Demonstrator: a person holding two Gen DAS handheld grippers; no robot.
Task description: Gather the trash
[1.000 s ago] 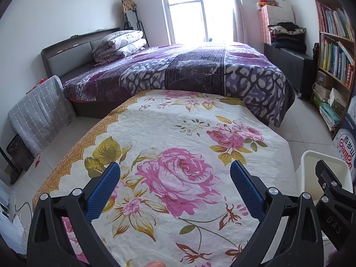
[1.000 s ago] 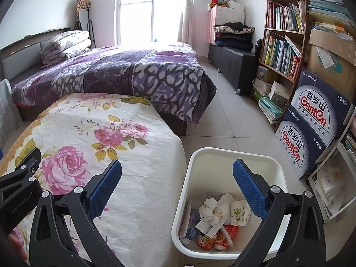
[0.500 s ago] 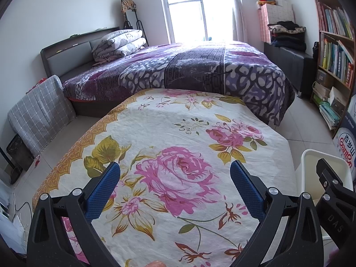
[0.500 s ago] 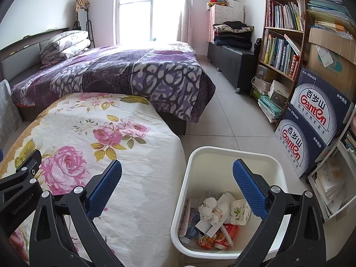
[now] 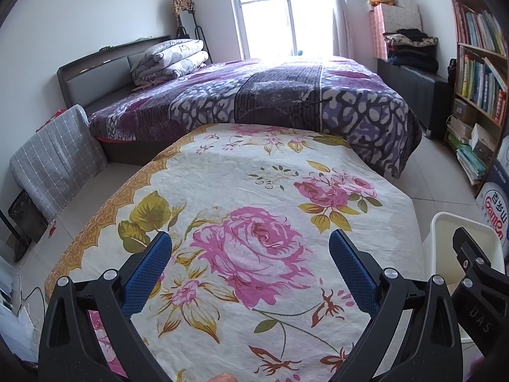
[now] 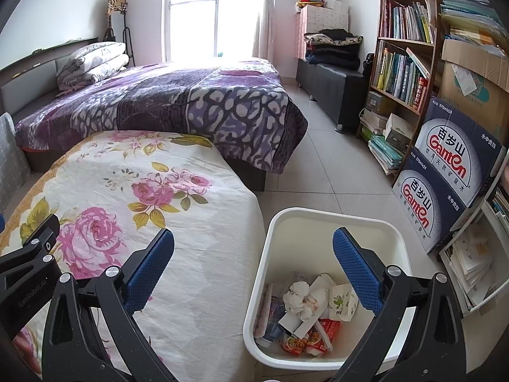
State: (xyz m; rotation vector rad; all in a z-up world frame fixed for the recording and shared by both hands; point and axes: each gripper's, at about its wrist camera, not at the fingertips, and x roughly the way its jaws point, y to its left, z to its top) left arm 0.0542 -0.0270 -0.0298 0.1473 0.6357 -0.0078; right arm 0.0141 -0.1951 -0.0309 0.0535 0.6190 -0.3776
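Both sets of jaws stand wide apart with nothing between them. The left gripper (image 5: 249, 265) hangs over the flowered sheet (image 5: 254, 197) covering the bench, and that cloth is bare ahead of and between its jaws: no scrap shows on it. The right gripper (image 6: 253, 265) is held off the bench's edge, its right jaw above the white bin (image 6: 334, 222) on the floor and its left jaw over the sheet's edge, a position that suits dropping things straight down.

The trash is in the bin, below and between the right jaws: a crumpled tissue (image 6: 297, 296), paper wrappers (image 6: 342, 302) and red snack packets (image 6: 307, 339) heaped on the bottom. The bin stands just beside the bench, probably so anything picked off the cloth has a short way to travel.

Judging by the bare sheet and the filled bin, collecting looks finished or nearly so; the floor near the bed (image 6: 191, 102) shows no litter either.
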